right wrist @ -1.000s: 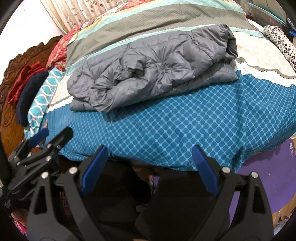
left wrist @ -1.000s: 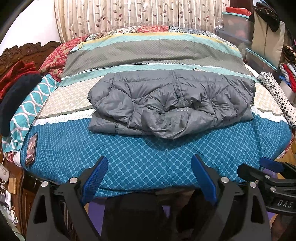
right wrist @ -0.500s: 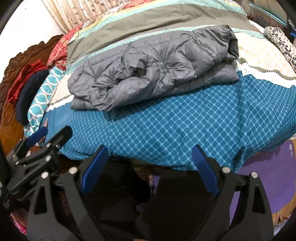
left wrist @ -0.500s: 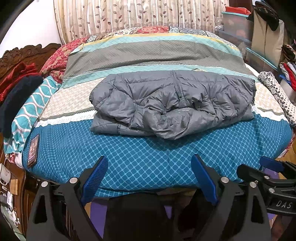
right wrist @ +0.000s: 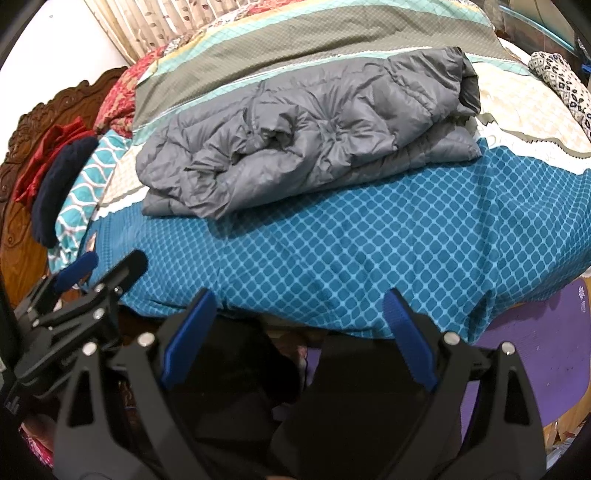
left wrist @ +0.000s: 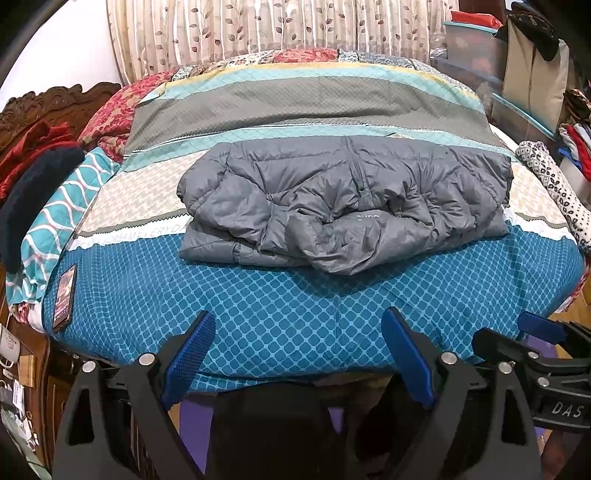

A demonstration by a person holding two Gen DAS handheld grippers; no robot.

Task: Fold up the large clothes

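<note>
Left gripper (left wrist: 297,354): jaws wide, empty, at 6 o'clock, backed slightly off the bed edge.
Jacket (left wrist: 343,206): grey puffer, folded into a bundle, mid-bed at 12 o'clock; unchanged over the last second, so folding looks finished.
Bed (left wrist: 295,306): blue lattice sheet; phone (left wrist: 64,293) at 9 o'clock.
Right gripper (right wrist: 295,332): jaws wide, empty.
Jacket, right view (right wrist: 306,133): at 12 o'clock, well apart.
Room: curtain (left wrist: 277,26), purple mat (right wrist: 546,347).
</note>
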